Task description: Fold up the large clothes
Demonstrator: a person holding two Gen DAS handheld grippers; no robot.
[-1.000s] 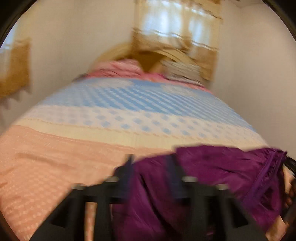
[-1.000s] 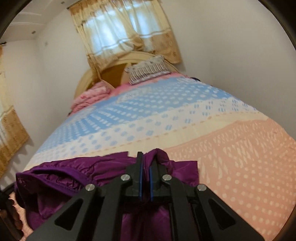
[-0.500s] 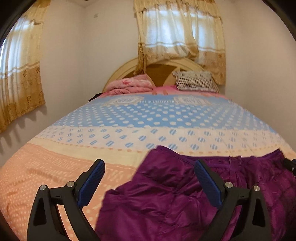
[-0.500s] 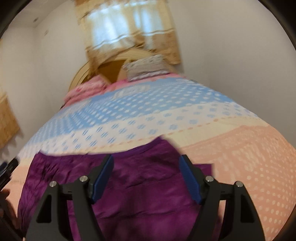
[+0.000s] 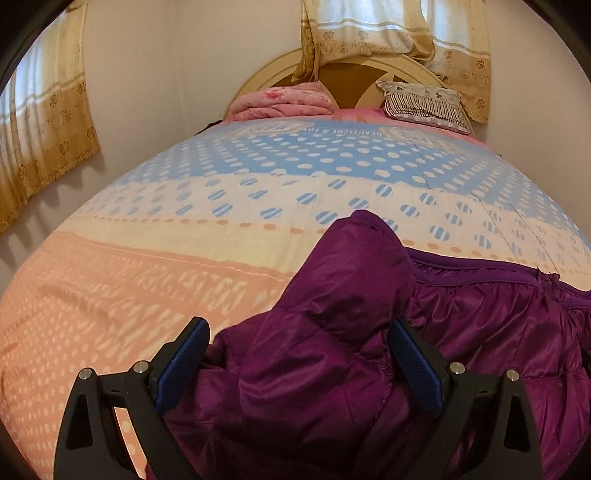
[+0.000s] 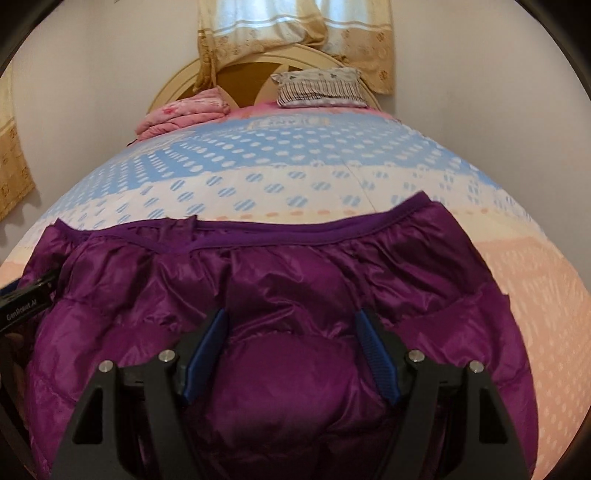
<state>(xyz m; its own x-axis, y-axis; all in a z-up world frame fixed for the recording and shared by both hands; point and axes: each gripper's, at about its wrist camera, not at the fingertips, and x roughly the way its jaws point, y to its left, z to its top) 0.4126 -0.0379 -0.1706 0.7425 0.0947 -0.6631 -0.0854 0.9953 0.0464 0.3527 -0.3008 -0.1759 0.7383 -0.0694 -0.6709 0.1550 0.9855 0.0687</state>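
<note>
One bed (image 5: pixel 258 192) is recorded, covered in dotted blue, cream and peach. Two curtains are seen, at 12 (image 5: pixel 388 33) and 9 o'clock (image 5: pixel 44 122). One purple jacket (image 6: pixel 295 295) lies at 6 o'clock. One pink quilt (image 5: pixel 284 103) and one striped pillow (image 5: pixel 424 105) sit at 12. Left gripper (image 5: pixel 299 363) and right gripper (image 6: pixel 291 356) are held spread above the jacket.

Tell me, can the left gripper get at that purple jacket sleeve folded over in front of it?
Probably yes: the left gripper has its jaws open, the purple jacket sleeve lies between them, and nothing blocks it.
</note>
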